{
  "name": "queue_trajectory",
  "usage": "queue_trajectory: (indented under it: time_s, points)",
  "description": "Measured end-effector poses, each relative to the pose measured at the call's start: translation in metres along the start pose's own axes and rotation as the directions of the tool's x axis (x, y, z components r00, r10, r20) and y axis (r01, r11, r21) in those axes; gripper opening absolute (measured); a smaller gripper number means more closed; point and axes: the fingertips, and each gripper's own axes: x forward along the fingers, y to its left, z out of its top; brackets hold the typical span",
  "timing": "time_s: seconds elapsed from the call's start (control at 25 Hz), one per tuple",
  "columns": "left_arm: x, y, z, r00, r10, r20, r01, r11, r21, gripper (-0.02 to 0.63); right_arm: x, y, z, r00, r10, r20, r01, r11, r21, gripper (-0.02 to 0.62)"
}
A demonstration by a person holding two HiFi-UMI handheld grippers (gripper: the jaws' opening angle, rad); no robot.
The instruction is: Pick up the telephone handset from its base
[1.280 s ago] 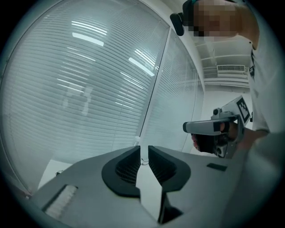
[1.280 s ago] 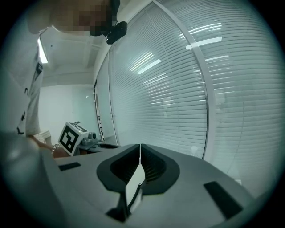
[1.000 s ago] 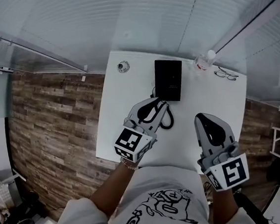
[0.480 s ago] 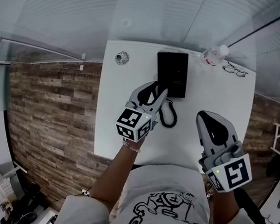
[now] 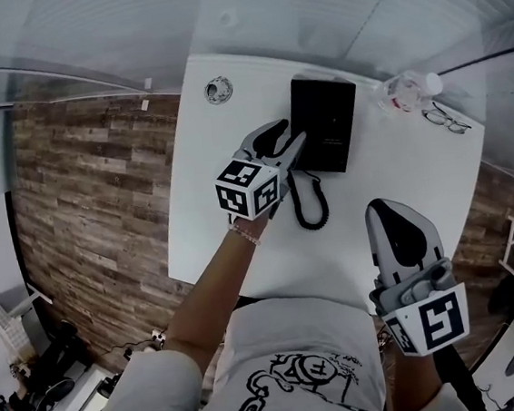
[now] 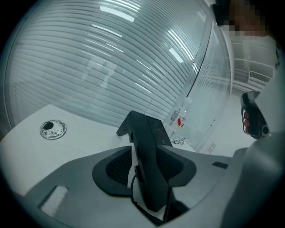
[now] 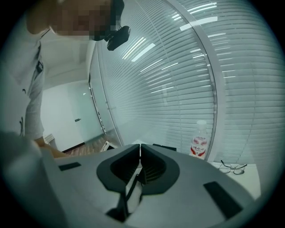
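The black telephone base (image 5: 327,133) lies at the far middle of the white table (image 5: 233,234). Its coiled cord (image 5: 310,205) loops toward me. My left gripper (image 5: 288,139) is down at the base's left edge. In the left gripper view the black handset (image 6: 149,173) lies lengthwise between the jaws of that gripper (image 6: 150,153), which are opening. A gap shows beside the handset. My right gripper (image 5: 389,216) hangs shut and empty over the table's near right edge; its jaws meet in the right gripper view (image 7: 140,155).
A clear water bottle (image 5: 405,93) with a red label and a pair of glasses (image 5: 449,118) sit at the table's far right. A round metal grommet (image 5: 218,90) is at the far left. Slatted blinds behind glass line the far side.
My left gripper has sunk forward onto the phone and its jaws have spread from shut to wide. The right gripper has dropped a little.
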Motion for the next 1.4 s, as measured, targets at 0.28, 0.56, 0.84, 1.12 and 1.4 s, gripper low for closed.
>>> queue_trajectory:
  time_s: [0.28, 0.56, 0.84, 1.12, 1.4]
  points:
    - [0.011, 0.006, -0.008, 0.998, -0.047, 0.038, 0.050, 0.996, -0.071, 0.176, 0.009, -0.006, -0.016, 1.000, 0.007, -0.028, -0.007, 1.000, 0.026, 0.006]
    - [0.007, 0.000, -0.004, 0.997, -0.052, 0.051, 0.056, 0.995, -0.088, 0.114, 0.009, -0.006, -0.017, 0.999, 0.012, -0.032, -0.011, 0.999, 0.032, 0.006]
    - [-0.003, -0.007, 0.004, 0.998, -0.012, 0.066, 0.021, 0.991, -0.132, 0.086, 0.001, -0.001, -0.011, 1.000, 0.011, -0.017, -0.011, 1.000, 0.022, 0.006]
    - [-0.024, -0.017, 0.015, 0.996, 0.012, 0.092, 0.003, 0.987, -0.159, 0.066, -0.017, 0.008, 0.002, 1.000, 0.002, 0.006, -0.002, 1.000, 0.015, 0.006]
    - [-0.054, -0.042, 0.039, 0.990, -0.006, 0.142, 0.025, 0.991, -0.134, 0.064, -0.035, 0.014, 0.020, 0.999, -0.013, 0.048, 0.014, 1.000, -0.016, 0.006]
